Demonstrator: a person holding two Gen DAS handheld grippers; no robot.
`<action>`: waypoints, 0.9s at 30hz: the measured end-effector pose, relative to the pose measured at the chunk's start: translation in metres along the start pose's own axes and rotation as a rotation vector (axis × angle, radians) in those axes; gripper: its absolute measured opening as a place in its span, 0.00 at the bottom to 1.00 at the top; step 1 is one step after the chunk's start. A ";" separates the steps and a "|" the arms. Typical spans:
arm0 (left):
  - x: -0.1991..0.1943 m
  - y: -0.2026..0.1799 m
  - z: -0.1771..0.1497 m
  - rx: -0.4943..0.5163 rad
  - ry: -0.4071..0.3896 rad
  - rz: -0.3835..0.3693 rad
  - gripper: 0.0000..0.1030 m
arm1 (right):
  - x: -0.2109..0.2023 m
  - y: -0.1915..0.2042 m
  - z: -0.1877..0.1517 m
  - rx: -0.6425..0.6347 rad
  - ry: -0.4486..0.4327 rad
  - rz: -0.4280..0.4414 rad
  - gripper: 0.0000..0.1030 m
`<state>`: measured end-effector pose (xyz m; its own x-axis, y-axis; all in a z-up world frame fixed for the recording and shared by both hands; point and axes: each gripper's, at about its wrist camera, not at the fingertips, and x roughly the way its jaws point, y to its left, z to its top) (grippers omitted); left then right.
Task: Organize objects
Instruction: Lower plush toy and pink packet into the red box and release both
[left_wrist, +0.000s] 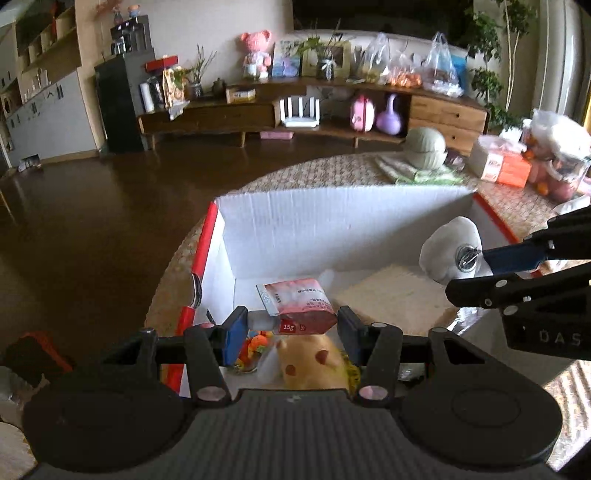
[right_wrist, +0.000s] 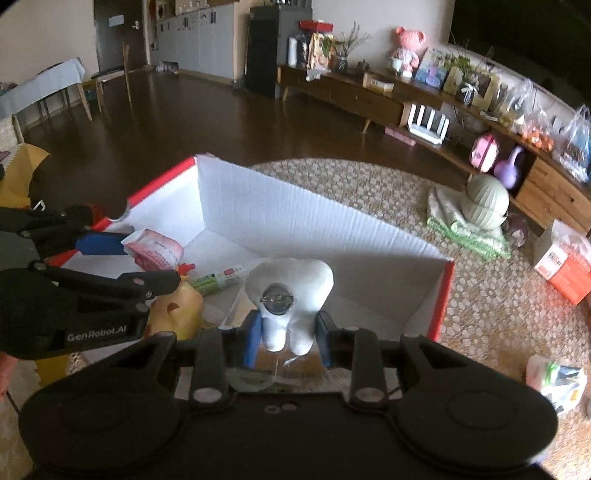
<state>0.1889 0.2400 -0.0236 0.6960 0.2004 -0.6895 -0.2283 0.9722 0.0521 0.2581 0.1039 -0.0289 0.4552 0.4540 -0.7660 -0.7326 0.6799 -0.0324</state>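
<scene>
From the left wrist view, the left hand-held gripper (left_wrist: 291, 328) is clenched on a small red and white tube-like sachet (left_wrist: 295, 306), its blue pads (left_wrist: 234, 334) pressing the sachet's two ends; the print "15g" shows on its dark red lower band, the rest of the lettering too small to read. The sachet hangs over the near end of an open white corrugated cardboard box with red edges (left_wrist: 332, 225), which sits on a round table with a woven beige cover (left_wrist: 325, 171). Below it in the box lie a yellow soft toy with brown spots (left_wrist: 310, 363) and a flat beige pad (left_wrist: 395, 295). At the right, the right hand-held gripper (left_wrist: 491, 266), marked "DAS", grasps a white tooth-shaped plush with a metal key ring (left_wrist: 448, 249) above the box.

From the right wrist view, the right hand-held gripper (right_wrist: 286, 332) has its blue pads shut on the two roots of the tooth-shaped plush (right_wrist: 291, 288), upright over the box's (right_wrist: 295, 206) right end. At the left, the left hand-held gripper (right_wrist: 144, 262), lettered "GenRobot.AI", holds the sachet (right_wrist: 157, 251) over the box's left part, above the yellow toy (right_wrist: 177, 314). A green and white tube (right_wrist: 218, 278) lies on the box floor. On the table (right_wrist: 406, 206) an orange and white carton (right_wrist: 565, 269) stands well apart, its print unreadable.
</scene>
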 end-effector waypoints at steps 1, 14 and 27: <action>0.004 0.001 0.000 -0.002 0.011 0.003 0.50 | 0.005 0.000 0.000 0.004 0.012 0.001 0.30; 0.032 -0.004 0.005 0.048 0.087 0.033 0.51 | 0.017 0.001 -0.007 0.007 0.043 0.011 0.34; 0.037 -0.016 0.005 0.098 0.100 0.045 0.62 | -0.012 -0.004 -0.015 0.009 0.002 0.054 0.55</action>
<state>0.2214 0.2324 -0.0459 0.6146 0.2356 -0.7529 -0.1870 0.9707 0.1511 0.2483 0.0869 -0.0297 0.4144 0.4893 -0.7674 -0.7513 0.6598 0.0150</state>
